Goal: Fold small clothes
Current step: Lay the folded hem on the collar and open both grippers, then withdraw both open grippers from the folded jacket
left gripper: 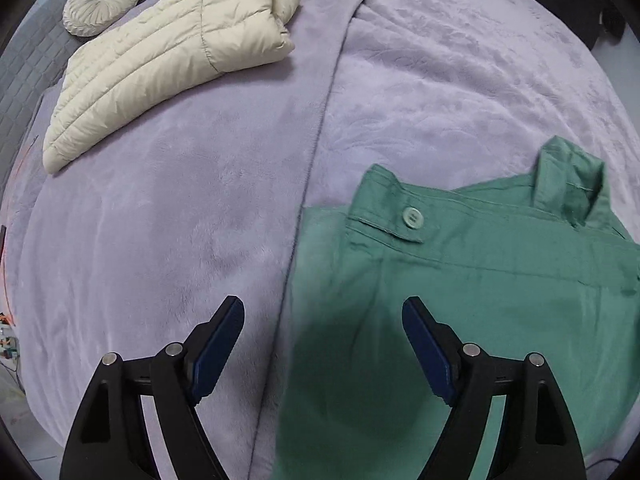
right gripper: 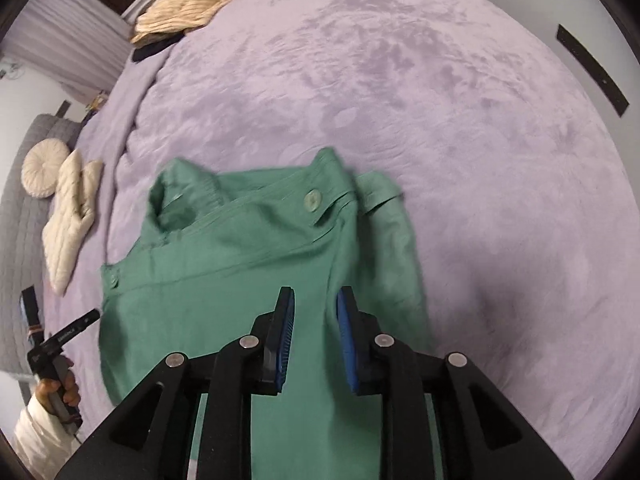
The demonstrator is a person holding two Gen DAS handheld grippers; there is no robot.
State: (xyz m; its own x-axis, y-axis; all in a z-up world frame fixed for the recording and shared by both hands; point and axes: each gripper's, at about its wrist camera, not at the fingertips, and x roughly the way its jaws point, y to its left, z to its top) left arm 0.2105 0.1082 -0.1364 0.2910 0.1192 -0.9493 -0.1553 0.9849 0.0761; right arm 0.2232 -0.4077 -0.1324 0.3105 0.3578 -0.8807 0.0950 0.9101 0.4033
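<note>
Between its spread blue pads, the left gripper (left gripper: 322, 312) hovers unclenched over the left edge of the green garment (left gripper: 460, 280) lying on the lavender bed (left gripper: 160, 220). Only the right view shows the right gripper (right gripper: 315, 300), its pads narrowed over a green fold with a gap showing, and the person's left hand (right gripper: 60, 394). A cream puffer jacket (left gripper: 160, 56) lies well apart.

Green buttoned garment (right gripper: 224, 264), seemingly shorts, lies rumpled, partly folded on the lilac blanket (right gripper: 400, 100).
</note>
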